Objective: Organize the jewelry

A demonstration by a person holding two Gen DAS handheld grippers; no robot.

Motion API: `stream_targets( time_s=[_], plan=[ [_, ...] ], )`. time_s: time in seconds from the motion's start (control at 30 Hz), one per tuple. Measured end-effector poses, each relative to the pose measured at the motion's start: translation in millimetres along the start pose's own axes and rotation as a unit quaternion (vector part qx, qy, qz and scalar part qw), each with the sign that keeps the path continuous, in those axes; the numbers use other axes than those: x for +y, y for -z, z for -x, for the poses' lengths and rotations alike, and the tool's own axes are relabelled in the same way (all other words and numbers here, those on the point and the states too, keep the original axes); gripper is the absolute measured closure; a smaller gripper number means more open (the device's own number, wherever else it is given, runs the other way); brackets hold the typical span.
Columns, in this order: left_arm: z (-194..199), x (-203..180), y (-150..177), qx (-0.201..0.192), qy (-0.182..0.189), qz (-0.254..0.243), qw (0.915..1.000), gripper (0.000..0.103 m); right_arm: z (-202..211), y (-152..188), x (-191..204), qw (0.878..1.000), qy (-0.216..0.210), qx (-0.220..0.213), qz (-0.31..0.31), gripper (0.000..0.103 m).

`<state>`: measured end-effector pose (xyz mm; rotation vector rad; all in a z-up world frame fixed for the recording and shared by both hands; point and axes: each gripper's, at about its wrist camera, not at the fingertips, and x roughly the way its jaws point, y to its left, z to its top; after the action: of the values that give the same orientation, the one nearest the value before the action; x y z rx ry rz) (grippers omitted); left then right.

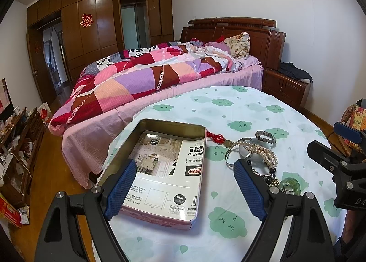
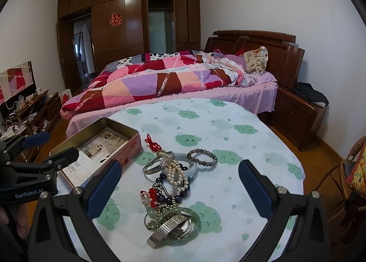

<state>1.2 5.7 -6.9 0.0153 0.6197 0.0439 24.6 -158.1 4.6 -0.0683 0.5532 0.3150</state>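
A pile of jewelry lies on the table: a pearl strand (image 2: 176, 174), a grey bead bracelet (image 2: 202, 157), silver bangles (image 2: 157, 162), dark beads, a red knot charm (image 2: 152, 143), a metal watch (image 2: 170, 230) on a green jade bangle (image 2: 193, 216). An open metal tin (image 1: 160, 170) with a printed paper inside stands left of the pile (image 1: 260, 154). My left gripper (image 1: 183, 188) is open over the tin's near end. My right gripper (image 2: 180, 191) is open, above the pile, empty.
The round table (image 2: 240, 138) has a white cloth with green cloud prints. A bed (image 2: 173, 81) with a patchwork quilt lies beyond it. A wooden nightstand (image 2: 297, 111) is at right, a wicker chair (image 2: 350, 170) at far right, cluttered shelves (image 1: 18, 147) at left.
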Motion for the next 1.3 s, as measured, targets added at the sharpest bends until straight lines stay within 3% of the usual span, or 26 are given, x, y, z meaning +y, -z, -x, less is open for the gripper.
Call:
stream_targets(
  time_s=[0.43, 0.7, 0.97, 1.07, 1.17, 1.3],
  plan=[
    [-1.0, 0.3, 0.9, 0.001, -0.001, 0.0, 1.0, 0.016, 0.0, -1.7, -1.2, 1.0, 0.0, 0.0, 0.0, 0.0],
    [-2.7, 4.5, 18.1, 0.007, -0.002, 0.0, 1.0, 0.016, -9.8, 9.1, -4.3, 1.0, 0.007, 0.005, -0.001, 0.0],
    [-22.1, -3.6, 19.3, 0.034, 0.019, -0.002, 0.9992, 0.016, -15.3, 17.8, -44.5, 0.999, 0.029, 0.037, -0.025, 0.0],
    [-31.4, -18.2, 18.0, 0.041, 0.032, -0.022, 0.9984, 0.016, -22.1, 28.4, -59.9, 0.995, 0.036, 0.086, -0.043, 0.0],
    [-41.9, -42.1, 11.5, 0.039, 0.045, -0.056, 0.9966, 0.016, -35.5, 37.2, -72.8, 0.994, 0.022, 0.075, -0.08, 0.0],
    [-58.5, -68.7, 6.3, 0.038, 0.063, -0.093, 0.9929, 0.018, -36.8, 41.3, -76.8, 0.994, 0.029, 0.076, -0.073, 0.0]
  ],
)
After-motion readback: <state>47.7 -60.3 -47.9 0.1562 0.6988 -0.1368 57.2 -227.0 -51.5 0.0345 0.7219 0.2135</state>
